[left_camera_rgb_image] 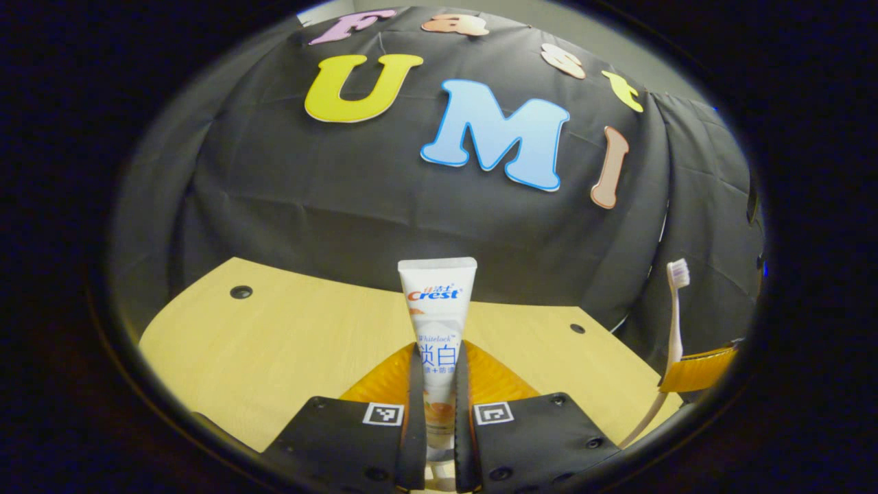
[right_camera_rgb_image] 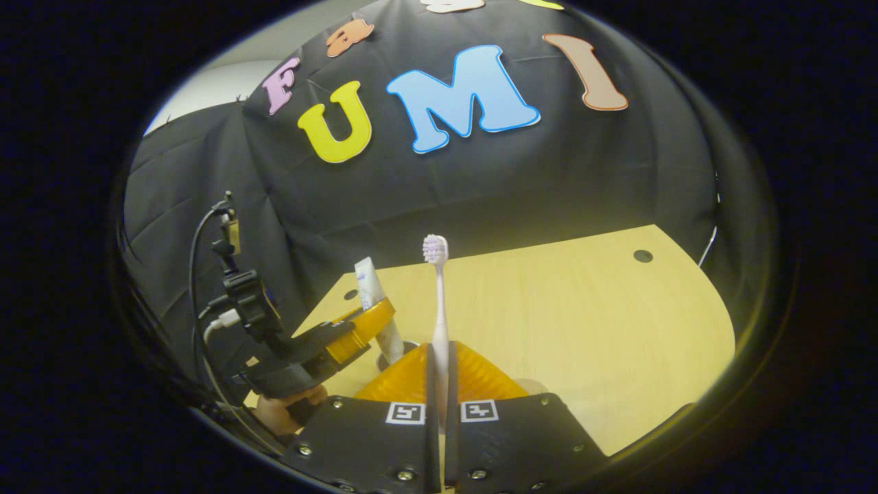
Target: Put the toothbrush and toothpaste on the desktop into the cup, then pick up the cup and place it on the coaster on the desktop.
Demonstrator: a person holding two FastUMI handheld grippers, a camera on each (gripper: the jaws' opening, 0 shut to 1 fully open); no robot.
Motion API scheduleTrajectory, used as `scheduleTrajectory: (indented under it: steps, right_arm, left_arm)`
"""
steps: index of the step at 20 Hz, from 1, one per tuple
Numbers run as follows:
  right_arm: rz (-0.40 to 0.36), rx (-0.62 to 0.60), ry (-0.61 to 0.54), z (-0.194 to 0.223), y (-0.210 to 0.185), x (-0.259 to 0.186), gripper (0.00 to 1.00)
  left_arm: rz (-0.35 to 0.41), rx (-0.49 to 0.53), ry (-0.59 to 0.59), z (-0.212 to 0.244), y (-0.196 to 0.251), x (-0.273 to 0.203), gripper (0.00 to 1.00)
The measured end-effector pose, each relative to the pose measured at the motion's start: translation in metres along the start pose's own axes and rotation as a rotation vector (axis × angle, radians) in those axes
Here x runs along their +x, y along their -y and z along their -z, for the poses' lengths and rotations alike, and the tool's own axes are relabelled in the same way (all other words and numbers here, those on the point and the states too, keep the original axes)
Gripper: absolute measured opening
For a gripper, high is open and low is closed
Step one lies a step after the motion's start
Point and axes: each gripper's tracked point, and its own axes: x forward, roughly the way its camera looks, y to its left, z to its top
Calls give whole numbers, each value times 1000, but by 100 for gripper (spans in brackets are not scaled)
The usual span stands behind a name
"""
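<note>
- The left gripper's fingers are pinched on the toothpaste, which is held upright between them, crimped end up.
- The right gripper's fingers are pressed on the toothbrush, its long axis upright, bristles on top.
- A dark rim (judged to be the cup, mostly hidden) is seen just left of the right fingers, under the toothpaste; the left gripper is judged nearer it.
- The desk lies beyond.
</note>
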Motion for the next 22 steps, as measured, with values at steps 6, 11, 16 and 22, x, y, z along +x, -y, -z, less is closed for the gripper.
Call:
scheduleTrajectory:
  steps: [6,11,16,22]
  right_arm:
    - [-9,18,-11,0,-7,4,5]
    - [-23,21,-24,4,-16,9,5]
    - [-34,23,-18,3,-24,15,5]
    - [-51,41,35,-14,-27,28,5]
  left_arm:
    - [-23,1,-93,33,-7,10,24]
    - [-17,3,-182,57,-10,-4,31]
    - [1,33,-212,67,-5,-11,51]
    - [18,32,-215,64,-4,-28,76]
